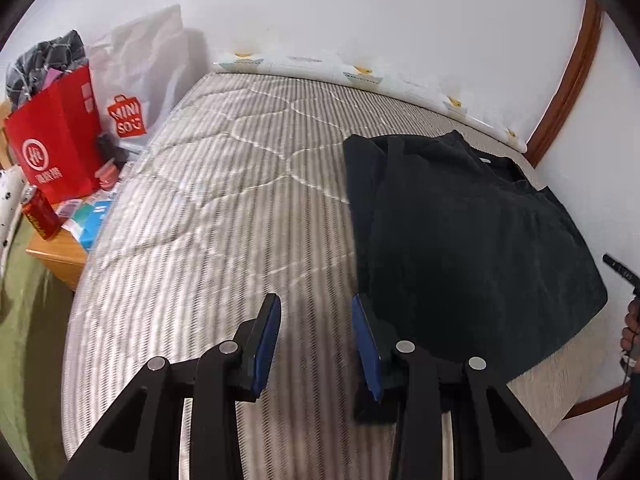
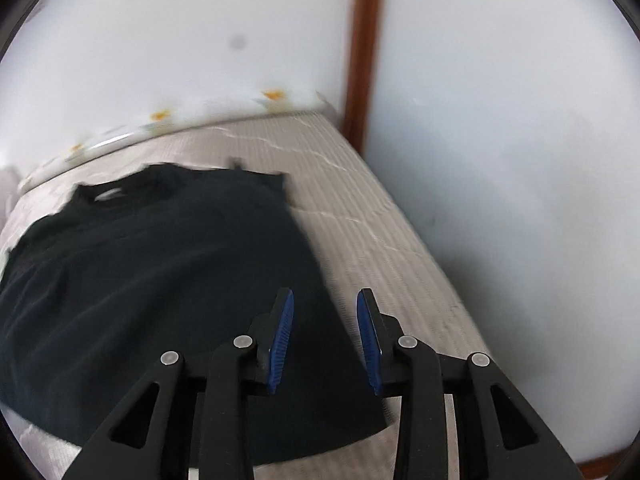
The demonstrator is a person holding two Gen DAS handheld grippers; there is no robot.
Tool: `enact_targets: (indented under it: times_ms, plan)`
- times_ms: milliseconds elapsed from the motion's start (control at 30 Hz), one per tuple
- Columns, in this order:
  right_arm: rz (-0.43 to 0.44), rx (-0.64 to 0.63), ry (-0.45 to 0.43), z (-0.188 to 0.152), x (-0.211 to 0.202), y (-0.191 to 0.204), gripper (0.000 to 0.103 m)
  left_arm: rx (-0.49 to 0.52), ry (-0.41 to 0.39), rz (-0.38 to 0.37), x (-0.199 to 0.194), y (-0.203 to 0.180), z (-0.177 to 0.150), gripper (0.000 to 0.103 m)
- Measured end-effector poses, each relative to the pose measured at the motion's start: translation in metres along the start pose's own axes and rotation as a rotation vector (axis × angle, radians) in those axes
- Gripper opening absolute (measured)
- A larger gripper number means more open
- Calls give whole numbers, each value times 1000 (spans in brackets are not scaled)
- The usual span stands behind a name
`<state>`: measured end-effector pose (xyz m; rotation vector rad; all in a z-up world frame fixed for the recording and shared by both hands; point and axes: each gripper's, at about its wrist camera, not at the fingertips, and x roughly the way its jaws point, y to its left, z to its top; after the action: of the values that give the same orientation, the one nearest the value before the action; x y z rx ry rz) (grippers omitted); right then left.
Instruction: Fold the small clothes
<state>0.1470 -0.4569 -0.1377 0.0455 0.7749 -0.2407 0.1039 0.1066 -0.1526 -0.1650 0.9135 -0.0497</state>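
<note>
While the black shirt [image 2: 160, 280] lies flat on the mattress [image 1: 220, 200], toward its right end, both the left gripper [image 1: 316, 312] and right gripper [image 2: 325, 308] hover spread and empty; pinching mattress cover along with the hem could drag the shirt askew.

Red bag [image 1: 56, 136], perhaps a lighter [image 1: 40, 216]

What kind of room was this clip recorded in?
Most likely a bedroom in a home: a bare quilted mattress set against a white wall, a wooden bedside table crowded with shopping bags, and a black T-shirt spread out for folding.
</note>
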Motion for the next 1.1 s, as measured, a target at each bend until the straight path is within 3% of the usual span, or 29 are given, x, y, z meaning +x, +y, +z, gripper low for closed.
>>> enact_targets:
  times_ms: [133,233,300,500,700,833,1000,1100]
  plan:
    - [99,-27,-24,-14,-30,66,48,-8,-25,39,-4,17,-12,46]
    - [183,-64,-41,-35,-46,131,60,-18,-21,75,1,28,-16,46]
    - [213,-85,-40,-49,-51,166,62,-25,-27,79,2,38,-17,46]
    - [309,-195,5,-90,-64,269,63,-13,-56,183,5,66,-11,49]
    - [336,-296,21,-119,-78,328,63,-3,-46,217,22,87,-9,52]
    - [347,-380,10,-136,-97,352,63,40,-69,233,26,84,-8,56]
    - [352,-475,-7,-162,-114,376,66,8,-51,194,29,88,-4,61]
    - [351,-512,-4,-174,-113,390,68,26,-59,214,28,83,-9,64]
